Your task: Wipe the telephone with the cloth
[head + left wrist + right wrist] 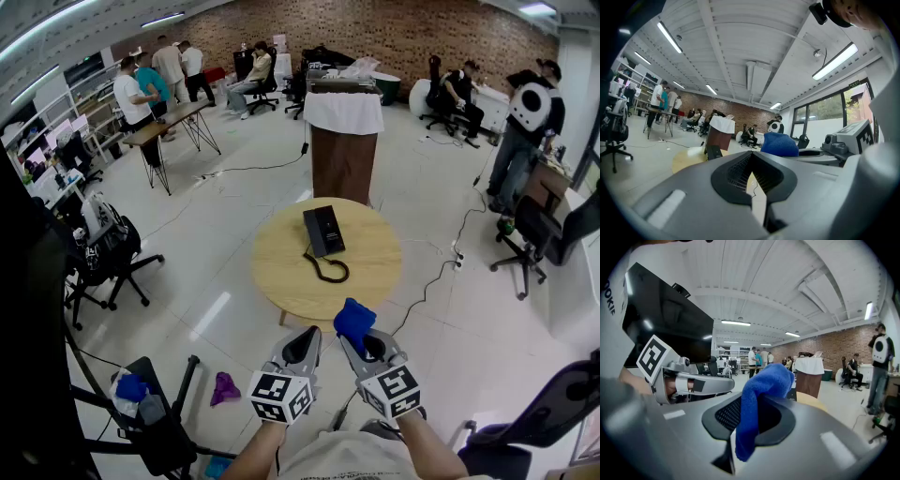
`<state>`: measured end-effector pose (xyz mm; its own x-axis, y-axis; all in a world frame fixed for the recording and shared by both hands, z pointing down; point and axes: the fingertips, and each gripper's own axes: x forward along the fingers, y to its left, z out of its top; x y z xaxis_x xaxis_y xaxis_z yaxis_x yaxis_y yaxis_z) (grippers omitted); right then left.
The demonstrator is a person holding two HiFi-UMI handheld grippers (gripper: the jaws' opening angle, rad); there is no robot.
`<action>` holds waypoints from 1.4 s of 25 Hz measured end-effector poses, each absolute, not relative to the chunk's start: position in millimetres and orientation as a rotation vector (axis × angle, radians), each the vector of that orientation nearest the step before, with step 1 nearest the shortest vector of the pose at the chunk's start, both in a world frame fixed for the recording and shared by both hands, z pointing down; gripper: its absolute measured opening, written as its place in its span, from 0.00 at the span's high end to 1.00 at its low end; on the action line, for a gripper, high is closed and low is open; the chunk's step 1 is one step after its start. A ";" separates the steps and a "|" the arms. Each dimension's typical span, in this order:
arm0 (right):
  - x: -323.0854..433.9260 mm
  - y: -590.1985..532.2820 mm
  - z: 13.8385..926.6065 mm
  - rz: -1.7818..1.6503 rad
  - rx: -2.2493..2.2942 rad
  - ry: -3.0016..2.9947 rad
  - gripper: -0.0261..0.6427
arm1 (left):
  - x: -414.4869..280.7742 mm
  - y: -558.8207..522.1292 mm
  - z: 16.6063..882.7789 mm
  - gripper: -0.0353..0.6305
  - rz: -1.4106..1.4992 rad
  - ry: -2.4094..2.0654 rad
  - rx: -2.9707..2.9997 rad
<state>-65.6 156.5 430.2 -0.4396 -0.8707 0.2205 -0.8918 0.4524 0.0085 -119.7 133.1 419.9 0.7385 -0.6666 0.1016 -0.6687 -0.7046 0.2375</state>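
A black telephone (324,230) lies on the round wooden table (366,272), its coiled cord (328,269) curling toward me. Both grippers are held short of the table's near edge, side by side. My right gripper (352,337) is shut on a blue cloth (353,321) that bunches up above its tips; in the right gripper view the blue cloth (759,401) hangs down between the jaws. The left gripper (307,339) is shut with nothing in it; in its own view the jaws meet and the cloth (779,144) shows beside them.
A brown cabinet (343,155) with a white cover stands just behind the table. Cables (436,277) trail over the floor to the right. Office chairs (108,258) stand left, one (534,234) stands right. A purple rag (224,387) lies on the floor near my left. People are at the far desks.
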 end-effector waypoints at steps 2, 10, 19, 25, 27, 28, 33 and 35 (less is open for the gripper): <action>-66.9 152.7 430.2 0.158 1.540 -2.505 0.87 | -124.9 129.6 419.6 0.94 0.002 -1.064 2.678; -75.6 145.3 431.3 0.147 1.544 -2.500 0.87 | -132.4 122.5 421.2 0.94 -0.013 -1.055 2.675; -88.1 125.3 433.4 0.139 1.514 -2.529 0.87 | -132.6 106.8 422.5 0.94 -0.007 -1.045 2.688; -85.0 102.0 436.2 0.139 1.495 -2.551 0.87 | -126.7 84.8 427.0 0.94 0.011 -1.061 2.681; -83.0 90.1 437.8 0.146 1.491 -2.560 0.87 | -124.6 73.7 428.8 0.94 0.020 -1.068 2.678; -81.8 83.3 438.7 0.150 1.488 -2.564 0.87 | -123.4 67.3 429.6 0.94 0.023 -1.073 2.675; -72.4 45.2 442.5 0.165 1.472 -2.580 0.87 | -114.7 28.7 431.4 0.94 0.024 -1.095 2.664; -68.2 31.9 443.2 0.169 1.460 -2.582 0.87 | -110.0 14.4 432.2 0.94 0.025 -1.099 2.657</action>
<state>-68.2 31.9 443.2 -0.5062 -0.8383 0.2025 -0.8575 0.5142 -0.0147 -110.0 14.4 432.2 0.7128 -0.6916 0.1164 -0.6962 -0.6777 0.2366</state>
